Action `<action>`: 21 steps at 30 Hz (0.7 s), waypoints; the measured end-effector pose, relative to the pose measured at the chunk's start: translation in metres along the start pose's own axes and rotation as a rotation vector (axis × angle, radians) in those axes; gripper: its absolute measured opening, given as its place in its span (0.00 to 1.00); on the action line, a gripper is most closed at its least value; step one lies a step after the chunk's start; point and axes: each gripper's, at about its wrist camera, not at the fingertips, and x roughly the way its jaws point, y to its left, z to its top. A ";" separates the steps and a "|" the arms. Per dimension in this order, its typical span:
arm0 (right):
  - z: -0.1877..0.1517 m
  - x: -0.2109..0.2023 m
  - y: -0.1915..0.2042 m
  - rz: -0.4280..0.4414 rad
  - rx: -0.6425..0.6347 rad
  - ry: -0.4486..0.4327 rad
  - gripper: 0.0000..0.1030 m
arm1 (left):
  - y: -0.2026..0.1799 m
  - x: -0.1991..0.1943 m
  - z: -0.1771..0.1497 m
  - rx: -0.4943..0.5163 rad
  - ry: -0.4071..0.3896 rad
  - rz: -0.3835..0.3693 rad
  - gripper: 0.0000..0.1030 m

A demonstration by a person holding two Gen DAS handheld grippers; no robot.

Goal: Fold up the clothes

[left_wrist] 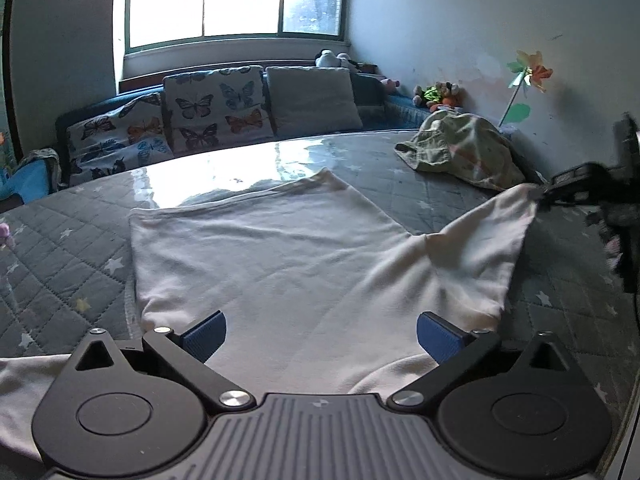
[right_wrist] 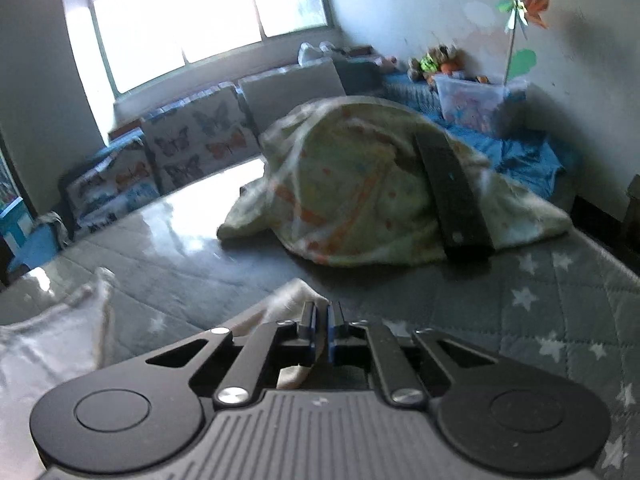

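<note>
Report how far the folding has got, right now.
Done: the white garment lies spread fairly flat on the quilted grey table cover.

In hand: the right gripper is shut on one corner of it, lifted off the surface; the left gripper is open above the near edge.

Left: no fold looks finished, and the patterned green garment sits in an unfolded heap.

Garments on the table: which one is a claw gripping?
The white garment, spread flat; the right claw pinches its lifted corner. The green patterned garment lies heaped and untouched.
</note>
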 end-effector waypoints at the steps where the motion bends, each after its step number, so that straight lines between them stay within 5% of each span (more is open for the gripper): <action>1: 0.003 -0.006 0.003 0.015 -0.004 -0.011 0.05 | 0.002 0.000 0.000 -0.006 0.000 0.006 1.00; 11: 0.026 -0.075 0.092 0.289 -0.175 -0.119 0.04 | 0.034 -0.012 -0.010 -0.111 0.008 0.075 1.00; 21: -0.007 -0.090 0.216 0.543 -0.408 -0.061 0.04 | 0.062 -0.025 -0.026 -0.195 0.015 0.119 1.00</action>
